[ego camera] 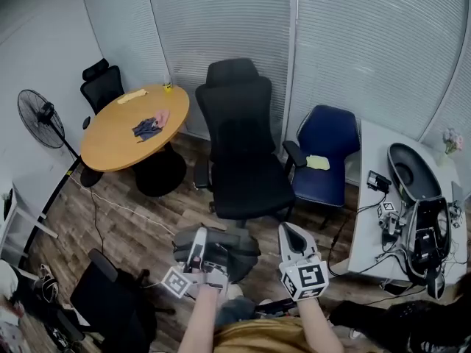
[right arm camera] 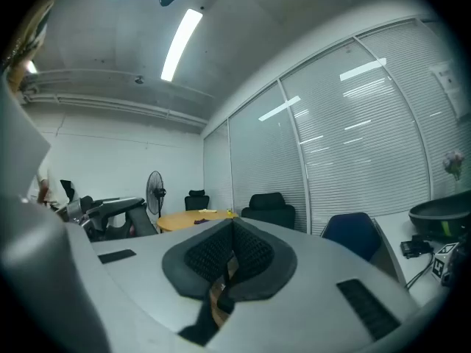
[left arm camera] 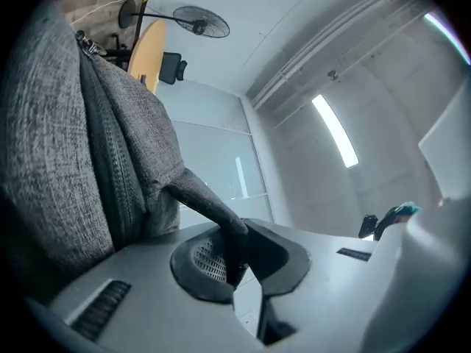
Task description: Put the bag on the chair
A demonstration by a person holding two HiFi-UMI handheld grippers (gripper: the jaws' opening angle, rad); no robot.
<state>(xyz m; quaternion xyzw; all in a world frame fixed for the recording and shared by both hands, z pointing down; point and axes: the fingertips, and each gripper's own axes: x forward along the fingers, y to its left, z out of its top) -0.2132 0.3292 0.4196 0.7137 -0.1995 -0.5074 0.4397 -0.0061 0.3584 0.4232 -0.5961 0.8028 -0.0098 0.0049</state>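
Observation:
A grey fabric bag (ego camera: 224, 247) hangs low in front of me, just short of the black high-backed office chair (ego camera: 246, 157). My left gripper (ego camera: 197, 241) is shut on the bag's dark strap (left arm camera: 210, 204). In the left gripper view the bag's body and zipper (left arm camera: 66, 138) fill the left side, and the jaws (left arm camera: 235, 254) pinch the strap. My right gripper (ego camera: 292, 235) is beside the bag on the right, apart from it. It is shut (right arm camera: 232, 259) with nothing between its pads.
A blue chair (ego camera: 324, 157) with a yellow cloth stands right of the black chair. A round wooden table (ego camera: 132, 127) and a fan (ego camera: 40, 112) are at the left. A white desk (ego camera: 368, 219) with gear is at the right, another black chair (ego camera: 110, 296) at the lower left.

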